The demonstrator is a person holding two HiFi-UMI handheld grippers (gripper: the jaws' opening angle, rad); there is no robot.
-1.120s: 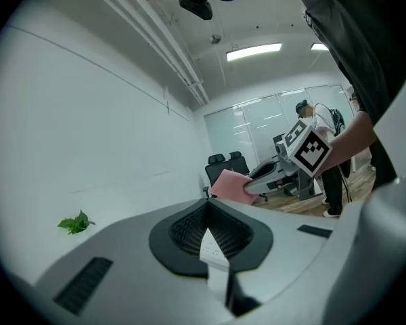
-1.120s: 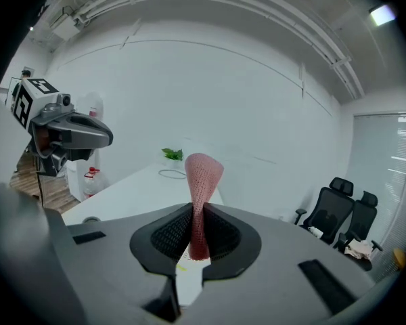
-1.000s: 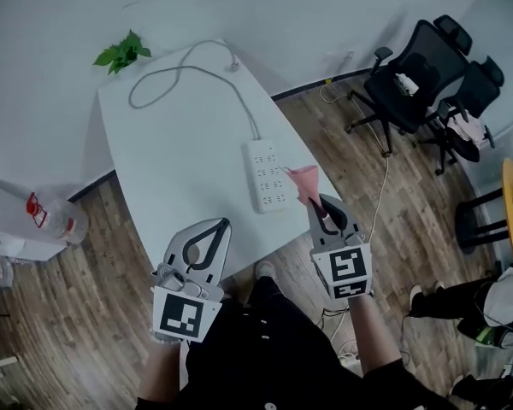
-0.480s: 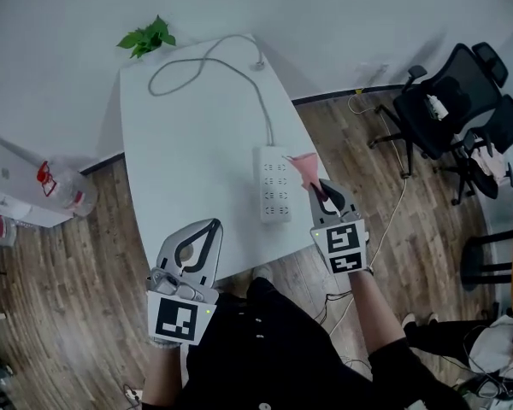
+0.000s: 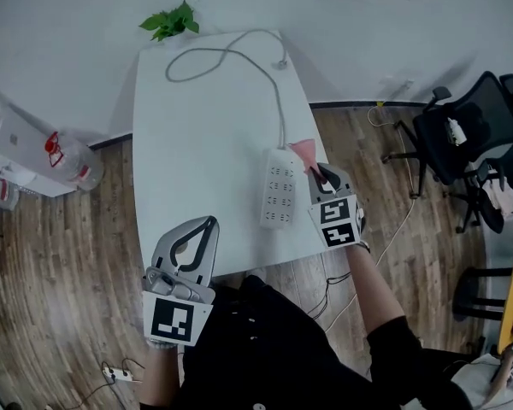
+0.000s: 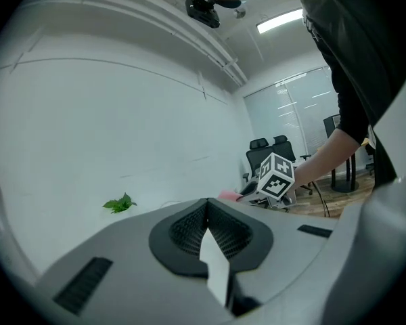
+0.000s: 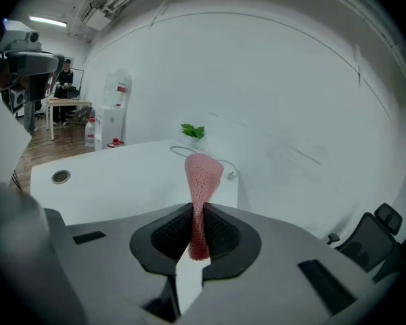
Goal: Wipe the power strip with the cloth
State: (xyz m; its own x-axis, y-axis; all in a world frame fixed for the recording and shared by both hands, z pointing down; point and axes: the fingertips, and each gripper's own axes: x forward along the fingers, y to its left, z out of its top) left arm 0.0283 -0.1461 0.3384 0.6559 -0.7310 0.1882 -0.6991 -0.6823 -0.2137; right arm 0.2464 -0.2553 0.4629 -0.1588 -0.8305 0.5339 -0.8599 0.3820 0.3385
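A white power strip (image 5: 278, 187) lies on the white table (image 5: 197, 135), near its right edge, with its grey cable (image 5: 239, 54) looping toward the far end. My right gripper (image 5: 317, 170) is shut on a pink cloth (image 5: 305, 153), held just right of the strip; in the right gripper view the pink cloth (image 7: 201, 181) stands up out of the closed jaws. My left gripper (image 5: 203, 225) is shut with nothing in it, at the table's near edge, left of the strip. The left gripper view shows the closed jaws (image 6: 207, 217) and the right gripper's marker cube (image 6: 277, 177).
A small green plant (image 5: 173, 21) sits at the table's far end. Black office chairs (image 5: 474, 126) stand on the wooden floor to the right. A water bottle (image 5: 68, 162) and white equipment stand to the left. A cable grommet (image 7: 61, 177) is set in the table.
The view has shifted, so the table sits further right and lower in frame. My right gripper with the cloth has moved slightly closer to the strip's far right corner. The left gripper has barely moved.
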